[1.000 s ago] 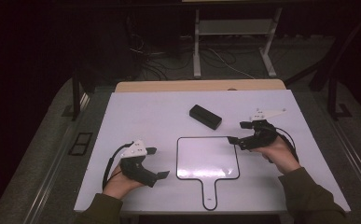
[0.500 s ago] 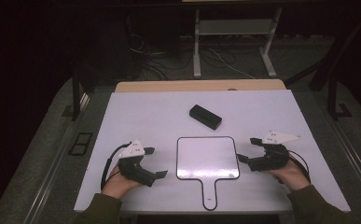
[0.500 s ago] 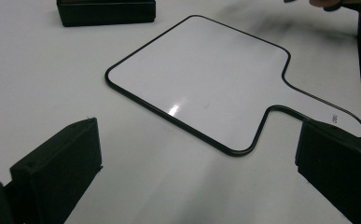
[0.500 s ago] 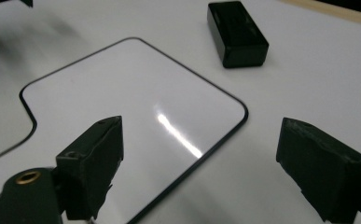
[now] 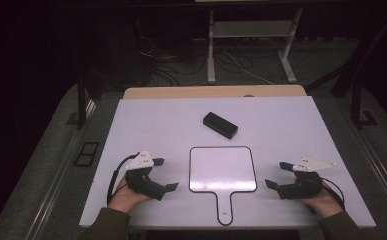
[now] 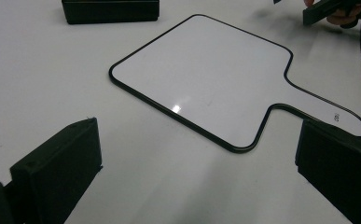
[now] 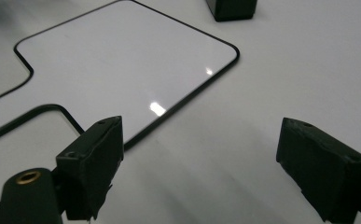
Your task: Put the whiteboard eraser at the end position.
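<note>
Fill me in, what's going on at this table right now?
A person sits at a white table with a handheld gripper in each hand. Both rest low on the table either side of a paddle-shaped whiteboard whose handle points toward the person. The left gripper and the right gripper both have open jaws with nothing between them. A black box lies beyond the board, untouched. Neither gripper touches the board, so nothing is being handled yet.
</note>
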